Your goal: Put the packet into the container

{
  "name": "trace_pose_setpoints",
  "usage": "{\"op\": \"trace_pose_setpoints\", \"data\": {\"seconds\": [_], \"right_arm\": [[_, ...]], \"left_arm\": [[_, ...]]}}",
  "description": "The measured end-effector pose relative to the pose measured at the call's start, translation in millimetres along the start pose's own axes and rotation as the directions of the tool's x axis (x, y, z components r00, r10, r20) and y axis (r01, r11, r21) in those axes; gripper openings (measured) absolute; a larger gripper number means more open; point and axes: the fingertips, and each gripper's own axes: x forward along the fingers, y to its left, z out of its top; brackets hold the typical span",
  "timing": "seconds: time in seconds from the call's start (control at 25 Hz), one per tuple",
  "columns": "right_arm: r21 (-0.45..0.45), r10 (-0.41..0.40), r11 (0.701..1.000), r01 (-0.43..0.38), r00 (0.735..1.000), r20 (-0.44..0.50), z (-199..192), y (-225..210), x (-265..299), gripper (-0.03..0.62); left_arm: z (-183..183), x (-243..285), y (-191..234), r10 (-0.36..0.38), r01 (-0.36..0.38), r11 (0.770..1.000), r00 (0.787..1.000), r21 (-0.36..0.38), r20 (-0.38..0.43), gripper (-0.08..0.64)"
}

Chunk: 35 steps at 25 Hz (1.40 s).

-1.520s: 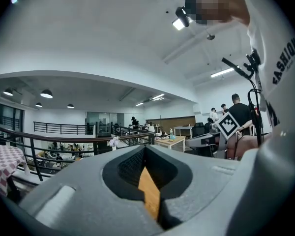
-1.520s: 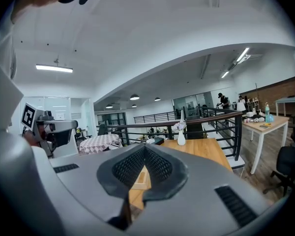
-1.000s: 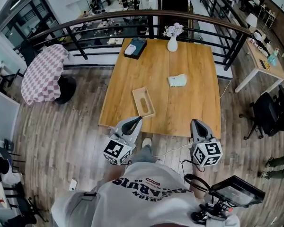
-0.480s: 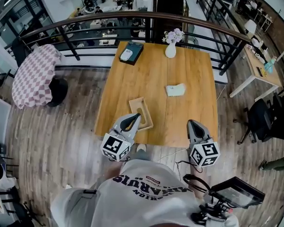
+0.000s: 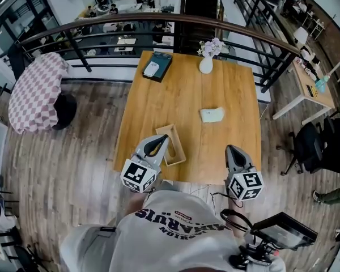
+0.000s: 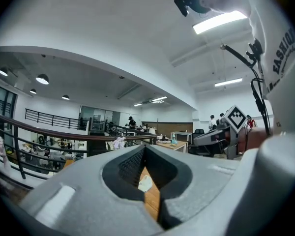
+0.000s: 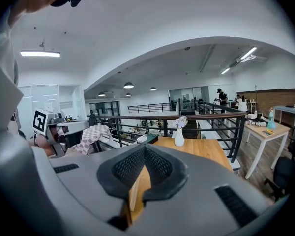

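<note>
A wooden table stands on plank floor beside a curved railing, under strip lights.

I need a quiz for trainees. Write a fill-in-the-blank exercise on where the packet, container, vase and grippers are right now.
1. The packet lies on the wooden ___, outside the container.
2. The vase at the far edge is ___.
3. The ___ gripper is the one nearer the container.

Missing words: table; white; left.
</note>
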Motion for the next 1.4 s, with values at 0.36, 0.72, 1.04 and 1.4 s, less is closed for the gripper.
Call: {"op": "trace_pose_setpoints", "data": {"seconds": [0.36,0.72,1.04,1.4], "right_arm": [[0.014,-0.013,1.000,0.013,1.000,-0.006,6,15,48,0.006],[-0.005,0.018,1.000,-0.018,1.000,0.020,22,12,64,0.006],[-0.042,0.067,0.997,-0.066,0.997,0.042,39,1,57,0.006],[-0.039,0.094,0.995,-0.093,0.995,0.028,36,-9,58,0.006]], "left_arm": [[-9,12,52,-0.016,0.016,1.000,1.000,-0.007,-0.007,0.002],[12,24,52,-0.029,0.028,0.999,1.000,0.040,0.009,0.002],[23,28,26,-0.009,0.009,1.000,1.000,0.009,0.010,0.002],[25,40,16,-0.005,0.005,1.000,1.000,0.018,0.017,0.002]]}}
